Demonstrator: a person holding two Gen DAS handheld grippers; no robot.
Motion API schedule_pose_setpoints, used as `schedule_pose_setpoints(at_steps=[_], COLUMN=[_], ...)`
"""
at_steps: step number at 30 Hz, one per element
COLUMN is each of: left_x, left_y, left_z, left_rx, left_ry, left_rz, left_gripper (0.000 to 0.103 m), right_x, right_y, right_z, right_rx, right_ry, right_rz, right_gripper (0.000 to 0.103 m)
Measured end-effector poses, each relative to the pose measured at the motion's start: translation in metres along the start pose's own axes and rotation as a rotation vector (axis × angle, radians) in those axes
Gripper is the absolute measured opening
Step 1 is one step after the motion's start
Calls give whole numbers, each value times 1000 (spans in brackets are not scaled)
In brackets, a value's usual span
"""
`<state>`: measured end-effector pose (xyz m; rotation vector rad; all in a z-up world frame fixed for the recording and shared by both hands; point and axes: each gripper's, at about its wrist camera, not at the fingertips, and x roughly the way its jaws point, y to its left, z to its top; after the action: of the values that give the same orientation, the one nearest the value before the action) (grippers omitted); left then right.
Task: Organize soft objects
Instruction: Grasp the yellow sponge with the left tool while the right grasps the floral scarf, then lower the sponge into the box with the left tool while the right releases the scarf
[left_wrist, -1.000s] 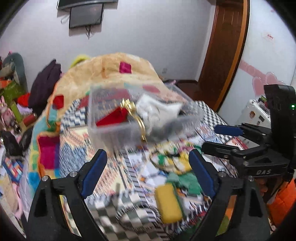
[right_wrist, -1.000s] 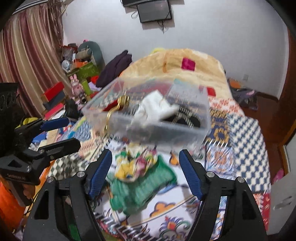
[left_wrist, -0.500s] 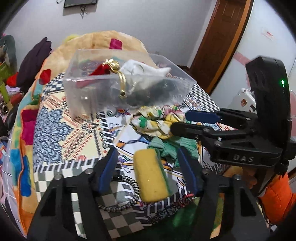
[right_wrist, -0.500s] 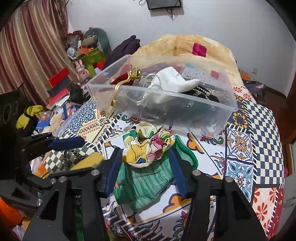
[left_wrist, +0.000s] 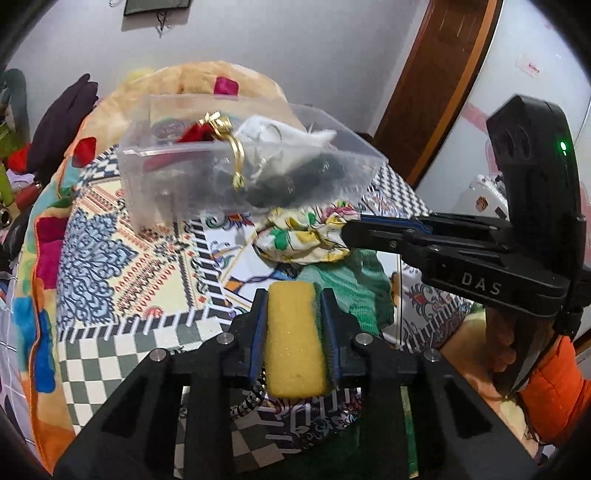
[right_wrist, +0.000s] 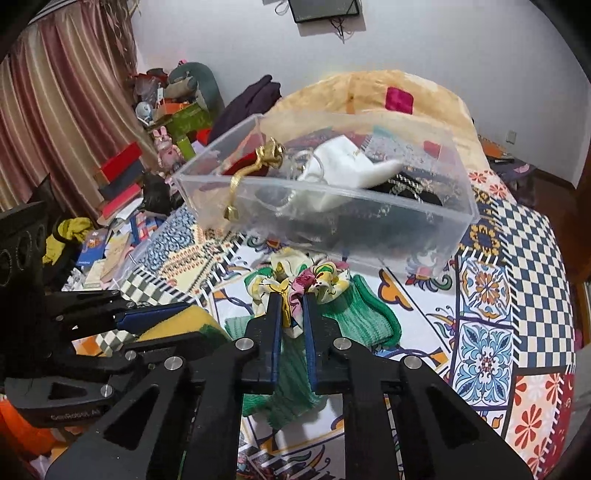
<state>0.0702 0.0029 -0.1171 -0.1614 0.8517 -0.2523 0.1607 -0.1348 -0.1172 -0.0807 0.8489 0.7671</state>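
A yellow sponge with a green scouring side (left_wrist: 291, 339) lies on the patterned bedspread between the pads of my left gripper (left_wrist: 293, 299), whose jaws are closing and press on both its long sides. A floral fabric scrunchie (right_wrist: 317, 277) rests on a green knitted cloth (right_wrist: 354, 314). My right gripper (right_wrist: 291, 299) is shut on the scrunchie's near fold. In the left wrist view the right gripper (left_wrist: 345, 230) comes in from the right onto the scrunchie (left_wrist: 299, 240). Behind both stands a clear plastic box (right_wrist: 369, 229) holding white, black and red soft items and a gold clasp.
A black-and-white cord (left_wrist: 247, 402) lies under the sponge's near end. A hand in an orange sleeve (left_wrist: 498, 350) holds the right gripper. Books and clutter (right_wrist: 122, 184) line the bed's left side by a striped curtain. A wooden door (left_wrist: 436, 92) stands at the right.
Both grippers sank toward the bedspread and closed. The left one's pads came in on the yellow sponge, and the right one's pinched the floral scrunchie.
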Motion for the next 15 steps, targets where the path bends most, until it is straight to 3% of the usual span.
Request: schedule_pose_setpoints(at_steps=[15], left_x=[-59], left_y=[17], left_z=[51], left_rx=[-13], left_ry=[-230], left_rz=[73], left_gripper=[27], right_x=[-48], right_y=[22], right_z=[33], right_rx=[-46], right_ry=[-194], right_rz=[21], right_gripper=[8])
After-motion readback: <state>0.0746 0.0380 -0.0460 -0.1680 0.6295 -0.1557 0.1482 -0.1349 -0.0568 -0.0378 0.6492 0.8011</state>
